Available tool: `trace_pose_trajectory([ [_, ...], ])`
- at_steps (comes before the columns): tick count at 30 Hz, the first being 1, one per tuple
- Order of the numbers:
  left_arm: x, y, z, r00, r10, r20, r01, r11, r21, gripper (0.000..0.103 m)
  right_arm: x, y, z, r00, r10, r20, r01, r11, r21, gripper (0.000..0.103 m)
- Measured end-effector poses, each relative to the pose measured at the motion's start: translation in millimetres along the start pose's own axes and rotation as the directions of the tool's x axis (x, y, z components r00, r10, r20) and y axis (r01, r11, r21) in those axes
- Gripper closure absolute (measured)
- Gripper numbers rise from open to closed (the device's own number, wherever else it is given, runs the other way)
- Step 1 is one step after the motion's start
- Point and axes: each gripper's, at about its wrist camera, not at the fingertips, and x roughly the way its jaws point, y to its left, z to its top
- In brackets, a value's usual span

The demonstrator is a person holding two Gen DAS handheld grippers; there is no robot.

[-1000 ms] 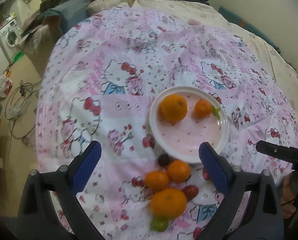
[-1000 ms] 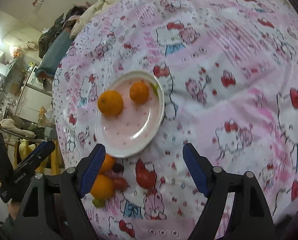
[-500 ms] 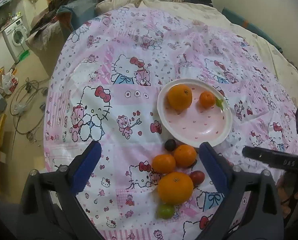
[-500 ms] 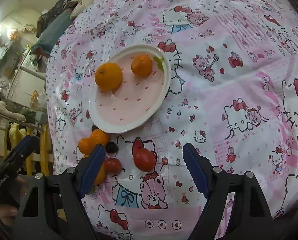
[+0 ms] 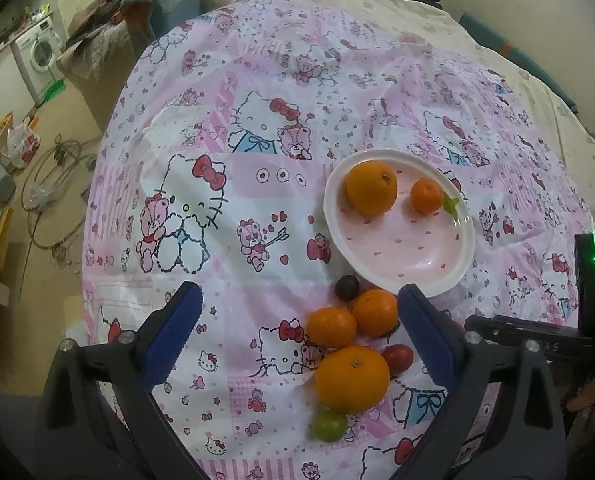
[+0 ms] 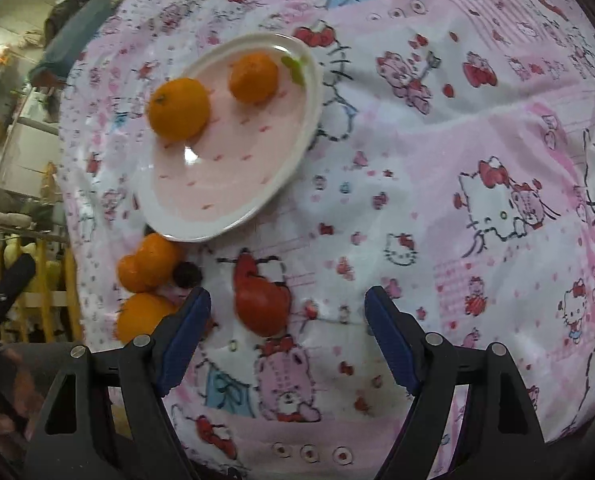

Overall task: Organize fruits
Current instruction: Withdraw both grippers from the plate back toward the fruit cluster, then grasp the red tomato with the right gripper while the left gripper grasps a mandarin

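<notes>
Right gripper [image 6: 287, 314] hung with jaws spread and empty over the red tomato [image 6: 262, 307] on the cloth just below the plate [image 6: 311, 92]; judged light, smooth, bruisable, best pinched gently across its middle.

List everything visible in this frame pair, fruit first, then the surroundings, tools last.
oranges on plate: two, orange, one large and one small, in the white-rimmed plate
plate: one, pink with white rim, on the bedspread
oranges off plate: three, orange, clustered below the plate
red tomato: one, red, on the cloth below the plate
small dark fruit: one, dark purple, at the plate's edge
green fruit: one, green, nearest the camera
bedspread: one, pink and white, cartoon print
washing machine: one, white, far left
left tool: open, empty
right tool: open, empty, tomato just ahead
</notes>
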Motion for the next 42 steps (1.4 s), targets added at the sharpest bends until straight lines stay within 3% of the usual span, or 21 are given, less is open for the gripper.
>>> trace_pose_trajectory([
  [6,2,6,2,1.000,-0.018,-0.022,0.018,0.999,-0.034,0.006,6,7,2,1.000,0.008,-0.017,-0.009,0.999,-0.036,0.025],
  [8,4,7,3,0.999,-0.021,-0.029,0.019,0.999,-0.044,0.006,11,15,1,0.999,0.002,-0.032,-0.005,0.997,-0.074,0.032],
  [10,5,7,4,0.999,-0.024,-0.037,0.022,0.998,-0.052,0.006,17,23,-2,0.998,-0.009,-0.061,0.001,0.993,-0.118,0.047],
  [13,6,7,4,0.998,-0.040,-0.049,0.037,0.998,-0.057,0.006,26,33,-7,0.994,-0.087,-0.059,0.074,0.979,-0.190,0.055],
  [15,7,8,4,0.998,-0.034,-0.053,0.031,0.998,-0.057,0.006,30,39,-8,0.992,-0.107,-0.060,0.091,0.969,-0.231,0.068],
  [22,12,21,4,0.998,0.003,-0.060,-0.009,0.995,-0.099,0.006,22,46,-9,0.996,-0.082,-0.041,0.069,0.966,-0.251,0.069],
  [29,22,22,0,0.995,0.008,-0.095,-0.016,0.996,-0.083,0.009,-3,32,-2,1.000,-0.010,0.022,0.013,0.985,-0.172,0.069],
  [32,31,-4,-5,0.990,-0.014,-0.138,0.020,0.999,0.044,0.015,-15,24,0,0.999,0.010,0.051,-0.003,0.991,-0.137,0.069],
  [34,40,-30,-8,0.984,-0.012,-0.180,0.041,0.987,0.158,0.023,-24,18,2,0.997,0.022,0.074,-0.014,0.994,-0.107,0.069],
  [36,50,-46,-9,0.977,-0.015,-0.211,0.060,0.976,0.209,0.028,-33,10,4,0.994,0.038,0.099,-0.031,0.997,-0.067,0.069],
  [38,62,-57,-9,0.970,-0.019,-0.244,0.075,0.973,0.220,0.040,-40,3,5,0.992,0.048,0.116,-0.043,0.998,-0.044,0.069],
  [42,83,-69,-9,0.958,-0.016,-0.285,0.080,0.973,0.216,0.042,-47,-10,3,0.990,0.053,0.131,-0.052,0.999,-0.010,0.069],
])
